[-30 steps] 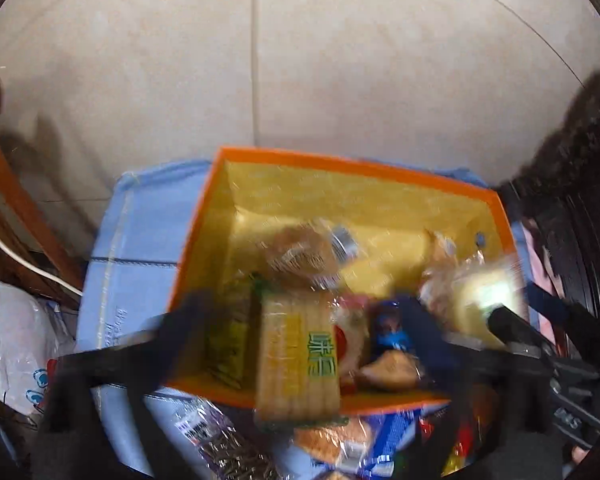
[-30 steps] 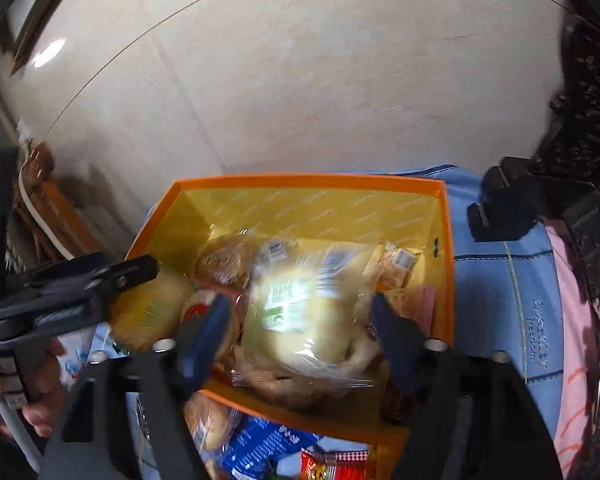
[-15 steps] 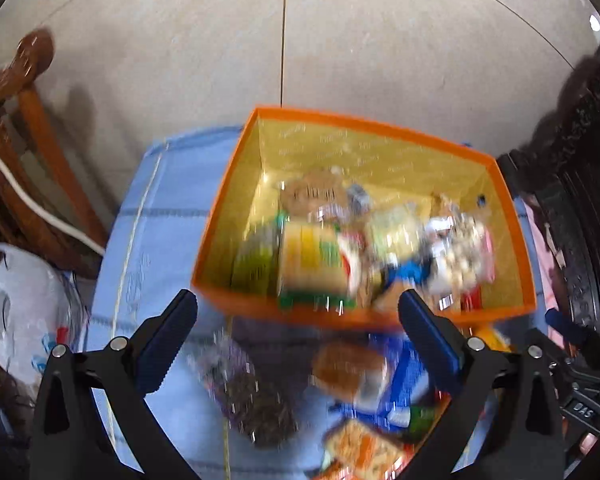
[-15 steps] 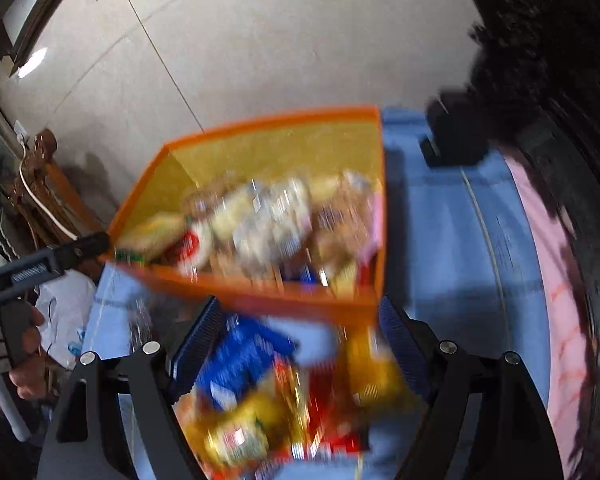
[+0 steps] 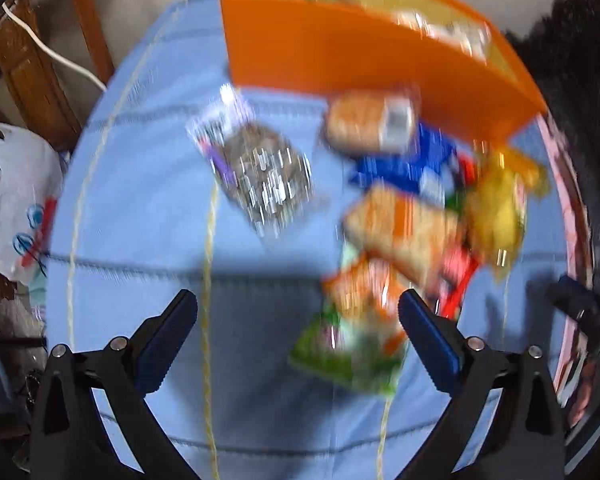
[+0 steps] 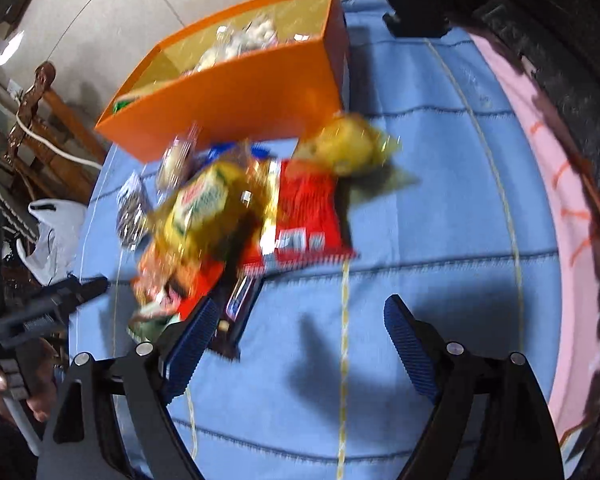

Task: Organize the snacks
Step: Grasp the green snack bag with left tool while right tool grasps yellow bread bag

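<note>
An orange box (image 5: 364, 60) (image 6: 236, 92) with snacks inside stands at the far side of a blue cloth (image 5: 140, 220) (image 6: 420, 240). In front of it lies a blurred pile of loose snack packets: a silver packet (image 5: 260, 176), a bread roll (image 5: 368, 124), a blue pack (image 5: 404, 164), an orange-green packet (image 5: 360, 312), a yellow bag (image 6: 348, 144), a red packet (image 6: 304, 212). My left gripper (image 5: 298, 336) is open and empty, just short of the pile. My right gripper (image 6: 296, 340) is open and empty above bare cloth; its left finger is beside a dark bar (image 6: 236, 316).
A wooden chair (image 5: 36, 56) with a white cable and a white plastic bag (image 5: 16, 200) are at the left. Dark carved furniture (image 6: 540, 20) and a pink cloth edge (image 6: 548, 184) run along the right. The left gripper shows at the right wrist view's left edge (image 6: 40, 312).
Both grippers have pulled back and down from the box. The box now sits farther away and the loose pile fills the middle. Each had held a snack over the box one second ago.
</note>
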Motion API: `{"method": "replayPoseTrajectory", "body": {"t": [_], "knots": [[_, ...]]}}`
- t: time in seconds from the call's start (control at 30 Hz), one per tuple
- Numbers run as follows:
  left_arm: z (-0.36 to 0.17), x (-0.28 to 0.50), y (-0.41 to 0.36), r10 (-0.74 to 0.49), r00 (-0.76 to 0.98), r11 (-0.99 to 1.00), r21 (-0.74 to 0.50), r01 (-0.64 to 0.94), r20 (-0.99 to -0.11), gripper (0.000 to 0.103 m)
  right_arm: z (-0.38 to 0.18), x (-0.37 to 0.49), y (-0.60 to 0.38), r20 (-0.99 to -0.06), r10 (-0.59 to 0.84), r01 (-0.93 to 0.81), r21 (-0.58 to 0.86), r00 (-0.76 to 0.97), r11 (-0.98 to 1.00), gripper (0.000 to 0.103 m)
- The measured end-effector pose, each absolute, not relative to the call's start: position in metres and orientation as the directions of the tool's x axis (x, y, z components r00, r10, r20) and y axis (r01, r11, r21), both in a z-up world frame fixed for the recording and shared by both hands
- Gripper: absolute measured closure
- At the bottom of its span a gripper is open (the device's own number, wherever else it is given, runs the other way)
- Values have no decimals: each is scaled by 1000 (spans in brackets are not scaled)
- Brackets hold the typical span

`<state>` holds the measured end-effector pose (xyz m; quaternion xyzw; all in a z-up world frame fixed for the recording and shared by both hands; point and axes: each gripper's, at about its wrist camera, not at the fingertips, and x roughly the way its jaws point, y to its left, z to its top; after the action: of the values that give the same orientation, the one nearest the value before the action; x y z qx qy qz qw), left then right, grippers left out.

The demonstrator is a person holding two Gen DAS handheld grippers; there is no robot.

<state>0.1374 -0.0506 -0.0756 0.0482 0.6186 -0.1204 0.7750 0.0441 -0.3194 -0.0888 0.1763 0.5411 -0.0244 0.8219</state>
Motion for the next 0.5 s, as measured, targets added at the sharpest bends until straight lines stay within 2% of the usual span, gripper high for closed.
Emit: {"method": "replayPoseTrajectory", "body": {"t": [0.27, 0.5], "knots": [[-101, 99, -74, -130, 167, 934, -65, 351, -977, 4, -93, 26, -305, -902, 162, 210, 262, 400, 942, 17], [-131, 91, -101, -79, 167, 914, -5, 405, -983, 4, -105, 4, -311, -920, 146, 241, 245, 363, 939, 17]]}}
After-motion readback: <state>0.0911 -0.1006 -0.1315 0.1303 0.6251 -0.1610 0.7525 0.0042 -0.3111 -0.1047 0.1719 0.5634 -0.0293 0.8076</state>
